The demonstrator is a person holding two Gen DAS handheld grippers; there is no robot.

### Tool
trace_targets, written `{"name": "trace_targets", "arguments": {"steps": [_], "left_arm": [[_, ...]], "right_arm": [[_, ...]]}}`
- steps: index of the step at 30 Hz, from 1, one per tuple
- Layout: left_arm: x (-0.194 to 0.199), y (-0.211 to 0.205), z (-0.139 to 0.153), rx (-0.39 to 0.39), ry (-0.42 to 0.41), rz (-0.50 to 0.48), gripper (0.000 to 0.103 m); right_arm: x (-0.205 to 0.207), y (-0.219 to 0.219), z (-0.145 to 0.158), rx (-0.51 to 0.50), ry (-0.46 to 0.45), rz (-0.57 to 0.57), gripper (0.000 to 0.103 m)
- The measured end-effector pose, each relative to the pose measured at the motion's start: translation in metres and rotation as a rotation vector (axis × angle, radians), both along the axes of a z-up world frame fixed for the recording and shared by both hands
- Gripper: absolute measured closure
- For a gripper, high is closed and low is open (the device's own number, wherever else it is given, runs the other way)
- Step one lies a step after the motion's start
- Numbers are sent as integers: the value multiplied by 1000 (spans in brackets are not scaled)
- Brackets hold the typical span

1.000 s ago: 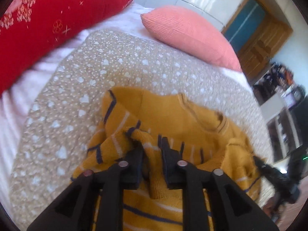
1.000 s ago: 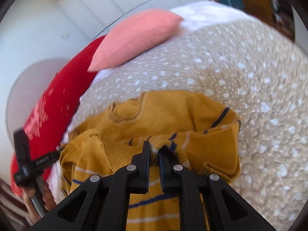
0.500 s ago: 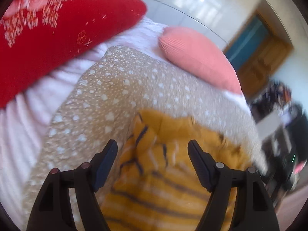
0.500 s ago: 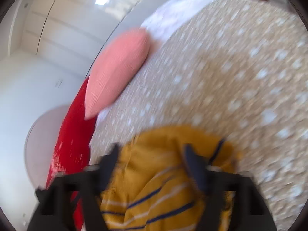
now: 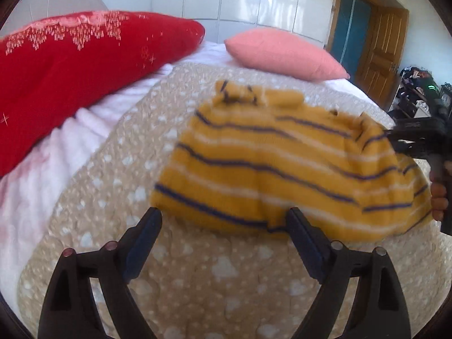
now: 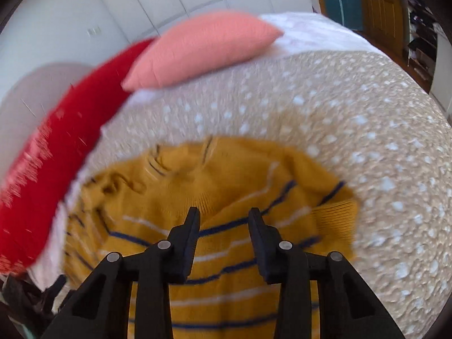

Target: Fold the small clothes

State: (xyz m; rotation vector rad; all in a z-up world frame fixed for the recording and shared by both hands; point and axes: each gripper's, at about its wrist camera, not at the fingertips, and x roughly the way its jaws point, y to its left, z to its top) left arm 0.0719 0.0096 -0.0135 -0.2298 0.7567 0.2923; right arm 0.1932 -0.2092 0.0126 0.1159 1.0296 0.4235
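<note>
A mustard sweater (image 5: 282, 169) with navy and white stripes lies folded on the tan heart-print blanket (image 5: 118, 175). My left gripper (image 5: 224, 226) hovers just short of its near hem, jaws wide and still opening, and its fingers (image 5: 147, 231) hold nothing. At the sweater's right edge the left wrist view shows the right gripper (image 5: 418, 138) in a person's hand (image 5: 438, 197). In the right wrist view my right gripper (image 6: 224, 220) hangs over the sweater (image 6: 226, 186). Its jaws are half apart and closing, with striped cloth behind the gap and the pads not pressing.
A big red pillow (image 5: 70, 70) and a pink pillow (image 5: 282, 53) lie at the bed's head on a white sheet (image 5: 42, 169). White wardrobe doors stand behind. A wooden door (image 5: 381, 48) and cluttered shelves (image 5: 412, 90) are at the right. Bare blanket (image 6: 381, 141) spreads right of the sweater.
Both grippers were shut on folds of the sweater and have let go. The left one backed away to the near hem and opened wide. The right one opened, then narrowed.
</note>
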Motion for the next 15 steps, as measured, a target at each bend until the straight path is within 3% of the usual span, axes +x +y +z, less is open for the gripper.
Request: {"name": "trace_targets", "arguments": {"steps": [1,2,4,6,8,11,15], "left_arm": [[0,2,1,-13,-10,2,14],[-1,6,1,-34,-20,8,11],[3,17,-7,-101,0,8,2],[9,31,-18,-201,28,6,1],[1,39,-14,-257,-35,-1,1],[-9,46,-13,-307,-93,-6,1],[-20,54,-15,-356,-138,-15,1]], "right_arm": [[3,7,-12,-57,19,5,51],[2,16,-13,-130,-16,17,51],[-7,33,3,-255,-78,-7,51],[-20,47,22,-204,-133,23,49],[-32,69,34,-133,-136,116,49],[-41,121,31,-163,-101,260,52],[-33,180,12,-256,-98,334,62]]}}
